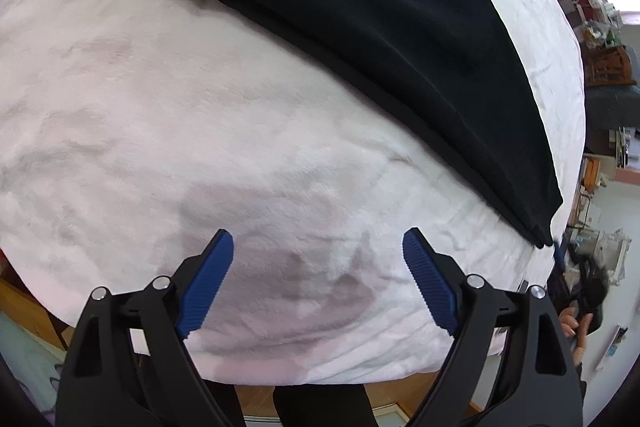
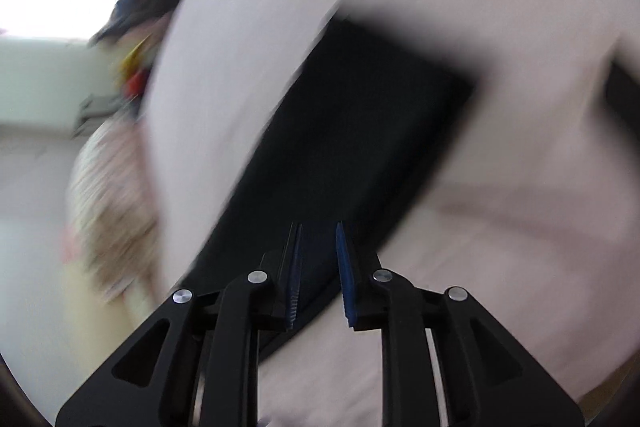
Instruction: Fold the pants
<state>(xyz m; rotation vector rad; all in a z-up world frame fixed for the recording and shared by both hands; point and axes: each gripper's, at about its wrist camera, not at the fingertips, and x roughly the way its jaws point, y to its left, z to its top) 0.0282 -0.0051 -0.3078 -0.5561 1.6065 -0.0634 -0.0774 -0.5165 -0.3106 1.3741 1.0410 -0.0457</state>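
Your left gripper (image 1: 318,259) sits nearest the lens with its blue ribbed pads (image 1: 430,281) spread wide apart and nothing between them. It hovers over the pale pink blanket (image 1: 180,131), close to the blanket's near edge. No containers are visible in either view.

The black pants (image 1: 360,27) lie flat on the blanket, beyond your left gripper and well apart from it. They run as a long dark band from the far side of the blanket down to its right edge, where a narrow end (image 1: 540,223) reaches the blanket's border. No part of the pants touches the left pads.

Your right gripper (image 2: 318,267) has its jaws drawn close together, with a narrow gap remaining between the pads. The right wrist view is heavily motion-blurred. In it the pants (image 2: 360,131) appear as a dark rectangular panel on the blanket (image 2: 500,227), extending away from the fingertips. The pants lie directly behind the gap; you cannot tell whether the pads touch the fabric.
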